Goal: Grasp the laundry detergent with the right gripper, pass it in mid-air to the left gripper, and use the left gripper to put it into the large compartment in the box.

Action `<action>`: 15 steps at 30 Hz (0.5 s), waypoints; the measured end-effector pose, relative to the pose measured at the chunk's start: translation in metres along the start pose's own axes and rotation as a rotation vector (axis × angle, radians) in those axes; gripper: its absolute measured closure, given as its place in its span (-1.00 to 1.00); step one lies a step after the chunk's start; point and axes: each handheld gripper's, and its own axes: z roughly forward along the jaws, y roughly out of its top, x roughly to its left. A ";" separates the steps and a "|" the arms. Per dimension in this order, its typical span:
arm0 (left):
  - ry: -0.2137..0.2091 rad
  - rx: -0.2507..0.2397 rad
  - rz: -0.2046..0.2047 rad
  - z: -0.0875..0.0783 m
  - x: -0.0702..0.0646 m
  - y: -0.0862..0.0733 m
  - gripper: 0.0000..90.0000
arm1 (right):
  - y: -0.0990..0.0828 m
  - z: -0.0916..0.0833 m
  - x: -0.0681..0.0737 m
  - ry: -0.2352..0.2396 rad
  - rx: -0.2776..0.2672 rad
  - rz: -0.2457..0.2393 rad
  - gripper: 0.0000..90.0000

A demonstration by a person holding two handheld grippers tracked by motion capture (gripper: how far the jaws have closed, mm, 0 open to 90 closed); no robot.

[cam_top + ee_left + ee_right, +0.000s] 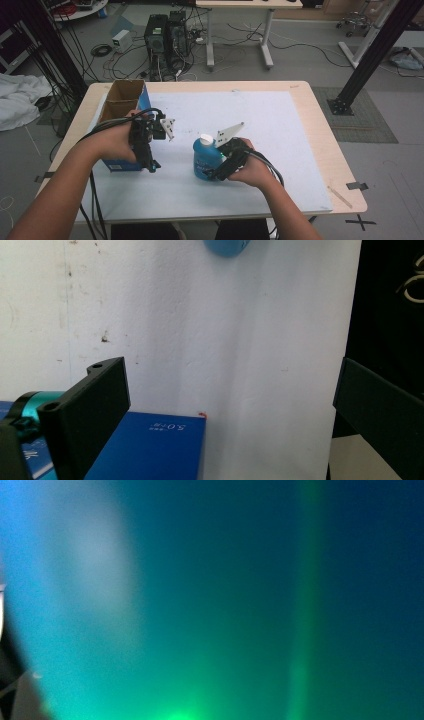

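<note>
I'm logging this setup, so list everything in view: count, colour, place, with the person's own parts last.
Bottle: one, blue with white cap, upright mid-table, against the right gripper.
Box: one, blue outside, brown inside, open, table's left side.
Sheet: one, white, covering the table.
Table: one, light wood.
Computer towers: two, black, on the floor beyond.
Left gripper: one, black, jaws open, over the box's near end.
Right gripper: one, black, at the bottle's side.
Forearms: two, from the bottom edge.

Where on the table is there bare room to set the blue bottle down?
The white mat is bare right of the blue bottle and along its far edge. It is crowded at the left, by the blue box and left tool.
</note>
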 end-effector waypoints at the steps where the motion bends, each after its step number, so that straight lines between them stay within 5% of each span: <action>1: 0.000 -0.001 0.000 0.000 0.000 0.000 -0.96 | 0.000 0.001 0.000 -0.003 -0.004 0.000 -0.69; 15: -0.004 0.002 0.002 0.002 0.001 0.001 -0.96 | 0.001 0.003 -0.001 -0.027 -0.052 -0.003 -0.53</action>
